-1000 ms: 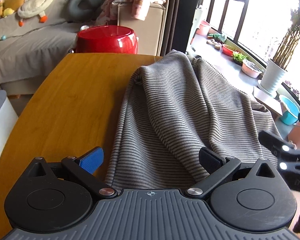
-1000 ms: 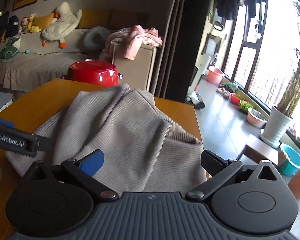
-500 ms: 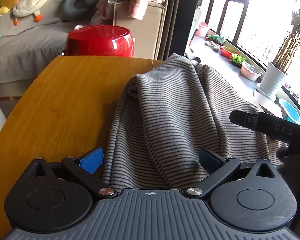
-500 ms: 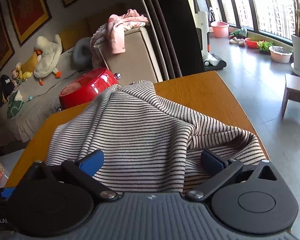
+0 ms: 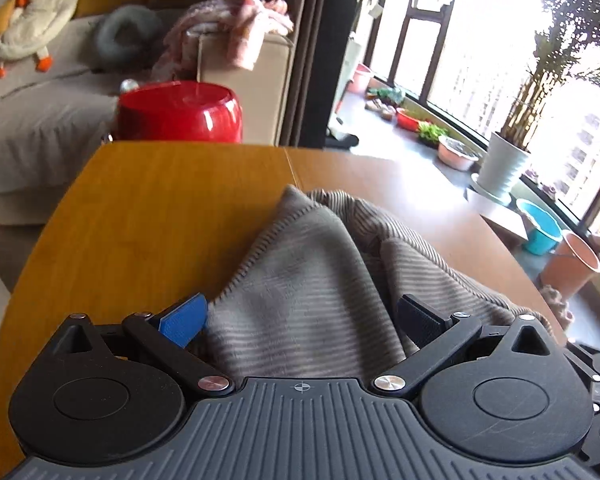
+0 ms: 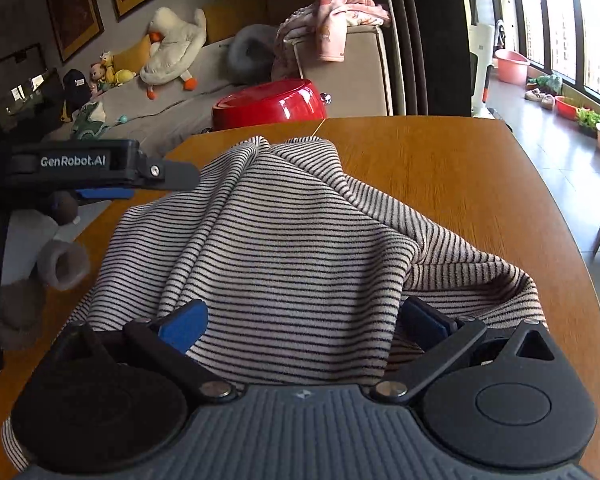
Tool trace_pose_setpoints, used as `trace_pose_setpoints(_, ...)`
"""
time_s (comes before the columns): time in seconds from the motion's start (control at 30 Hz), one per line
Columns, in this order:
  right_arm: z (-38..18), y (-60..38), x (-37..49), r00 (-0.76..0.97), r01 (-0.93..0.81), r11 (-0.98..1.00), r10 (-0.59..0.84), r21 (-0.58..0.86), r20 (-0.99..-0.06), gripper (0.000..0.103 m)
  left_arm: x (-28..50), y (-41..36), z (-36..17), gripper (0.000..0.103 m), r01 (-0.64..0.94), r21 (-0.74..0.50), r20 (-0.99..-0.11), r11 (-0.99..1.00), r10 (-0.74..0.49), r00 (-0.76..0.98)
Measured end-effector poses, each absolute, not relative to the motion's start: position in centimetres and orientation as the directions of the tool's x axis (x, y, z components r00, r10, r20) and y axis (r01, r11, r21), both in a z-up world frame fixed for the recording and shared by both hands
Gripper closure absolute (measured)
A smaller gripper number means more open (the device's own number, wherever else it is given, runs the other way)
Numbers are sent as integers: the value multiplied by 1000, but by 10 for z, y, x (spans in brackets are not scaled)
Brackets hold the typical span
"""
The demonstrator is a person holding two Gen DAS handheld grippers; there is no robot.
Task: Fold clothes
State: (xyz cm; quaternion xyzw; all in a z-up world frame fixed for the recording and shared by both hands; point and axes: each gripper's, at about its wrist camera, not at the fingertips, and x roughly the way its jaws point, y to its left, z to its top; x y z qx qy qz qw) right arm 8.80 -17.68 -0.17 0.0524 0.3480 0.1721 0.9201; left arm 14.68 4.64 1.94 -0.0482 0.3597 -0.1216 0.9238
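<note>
Both tongs stand with their jaws spread wide: the left tongs (image 5: 302, 316) and the right tongs (image 6: 302, 320) each have loose folds of the striped garment (image 6: 284, 256) bunched between the fingers, unclamped. That garment lies crumpled on the wooden worktop (image 6: 460, 176), with a red pot (image 6: 272, 102) beyond its far edge.

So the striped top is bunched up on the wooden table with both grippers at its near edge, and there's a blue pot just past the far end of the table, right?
Not quite: the pot past the far end of the wooden table is red, as the right wrist view shows. The rest holds: the striped top lies bunched on the table, with the left gripper and right gripper at its near edge.
</note>
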Motion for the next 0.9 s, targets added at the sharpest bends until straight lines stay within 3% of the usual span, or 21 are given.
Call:
trace_pose_setpoints(0.27, 1, -165, 93, 683, -250, 957, 281, 146, -674, 0, 107, 66, 2, 0, 173, -357, -705, 918, -386, 595)
trace_pose_setpoints(0.53, -1, -176, 100, 703, -266, 946, 322, 185, -634, 0, 97, 67, -5, 0, 179, -386, -701, 905, -414, 581)
trace_pose_setpoints(0.6, -2, -177, 103, 707, -266, 946, 323, 187, -629, 0, 101, 65, -6, 9, 187, -383, -697, 905, -416, 584)
trace_pose_setpoints(0.67, -2, -181, 107, 711, -259, 946, 324, 196, -624, 0, 110, 60, -7, 40, 188, -361, -691, 913, -397, 604)
trace_pose_setpoints(0.73, -3, -187, 110, 723, -228, 950, 311, 211, -617, 0, 120, 58, -8, 51, 177, -356, -686, 918, -385, 618)
trace_pose_setpoints(0.8, -4, -194, 113, 735, -193, 955, 294, 227, -611, 0, 130, 57, -9, 51, 179, -379, -682, 908, -404, 609)
trace_pose_setpoints(0.87, -4, -197, 114, 741, -176, 956, 285, 234, -608, 0, 136, 55, -9, 29, 207, -408, -678, 889, -447, 583)
trace_pose_setpoints(0.9, -5, -198, 114, 744, -169, 957, 281, 236, -607, 0, 139, 54, -9, 23, 224, -423, -675, 878, -470, 569)
